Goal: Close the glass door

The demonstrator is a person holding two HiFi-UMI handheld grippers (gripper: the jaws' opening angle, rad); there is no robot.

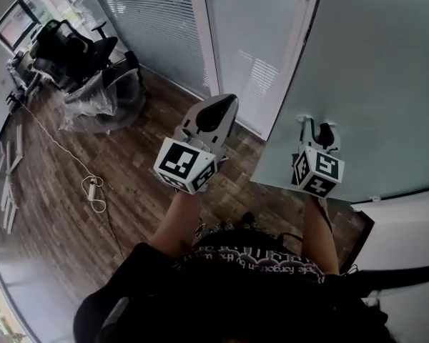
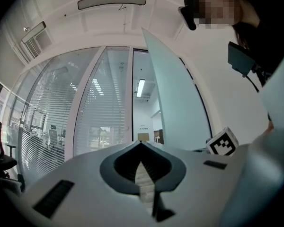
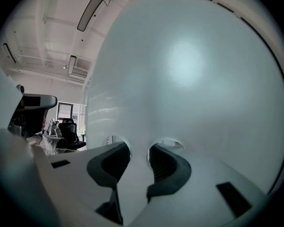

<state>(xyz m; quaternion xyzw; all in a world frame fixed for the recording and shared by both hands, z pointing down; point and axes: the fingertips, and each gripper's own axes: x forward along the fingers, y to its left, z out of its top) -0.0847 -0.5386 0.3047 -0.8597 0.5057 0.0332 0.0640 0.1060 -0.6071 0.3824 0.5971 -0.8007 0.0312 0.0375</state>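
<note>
— While the person looks down at the wooden floor (image 1: pixel 143 184), where does the glass door (image 1: pixel 372 70) stand?
— It stands open, at an angle to the glazed wall with the blinds (image 1: pixel 154 27). Its frosted leaf is on the right, with its lower edge just over the floor in front of the person.
— And the right gripper (image 3: pixel 138 149)?
— Its jaws are spread, and their tips are at the door's pale face. Only that face shows between them. Whether they touch it cannot be told.
— What about the left gripper (image 2: pixel 141 145)?
— It hangs beside the door's free edge, apart from it. Its jaws are pressed together with nothing between them.
— Is any writing readable?
— Each marker cube (image 1: pixel 186 164) bears only black and white squares, no letters. The person's dark garment (image 1: pixel 272 263) carries a line of pale print, but it is upside down and too unclear to read.
— What else is there?
— Office chairs (image 1: pixel 71 52) stand at the floor's far left corner, and a white power strip (image 1: pixel 94 189) with its cable lies near the left edge.
</note>
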